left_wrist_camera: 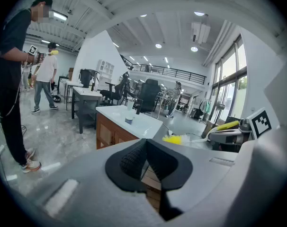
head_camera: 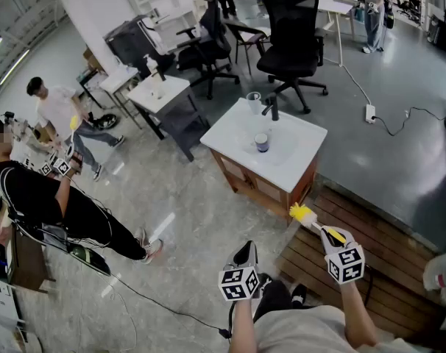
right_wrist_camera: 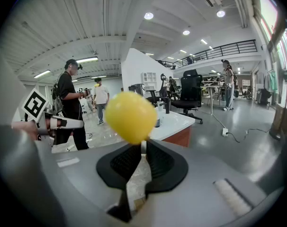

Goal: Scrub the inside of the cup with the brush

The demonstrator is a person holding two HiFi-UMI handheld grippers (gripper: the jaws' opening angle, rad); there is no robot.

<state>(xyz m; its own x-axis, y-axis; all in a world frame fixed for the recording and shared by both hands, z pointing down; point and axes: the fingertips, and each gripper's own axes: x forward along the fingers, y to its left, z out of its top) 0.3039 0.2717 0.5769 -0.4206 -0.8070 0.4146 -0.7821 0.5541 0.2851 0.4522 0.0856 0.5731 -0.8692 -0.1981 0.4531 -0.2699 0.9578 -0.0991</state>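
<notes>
1. Left gripper (head_camera: 245, 253) sits low in the head view, to the left; its fingers (left_wrist_camera: 132, 160) are pressed together, nothing between them.
2. Right gripper (head_camera: 325, 233) is out to the right; its fingers (right_wrist_camera: 126, 162) are clamped on the thin white neck of the brush (head_camera: 304, 214); the yellow bristle head sticks out ahead, toward the far side.
3. In the right gripper view that yellow head fills the middle of the picture, just beyond the fingertips.
4. The bristle head hangs in the air by the near right corner of the white surface (head_camera: 230, 132); it touches nothing.
5. The cup (head_camera: 261, 143) stands upright in the shallow basin in the middle of the surface, on the near side of the black tap (head_camera: 271, 109); it is apart from the brush, and no fingers are on it.
6. A clear glass (head_camera: 253, 101) stands at the far edge of the surface, just left of the tap.
7. Far left, a person (head_camera: 39, 197) in black stands on the pale floor; to the near right of the surface lies a wooden deck (head_camera: 377, 223); black office chairs (head_camera: 293, 31) stand on the far side.
</notes>
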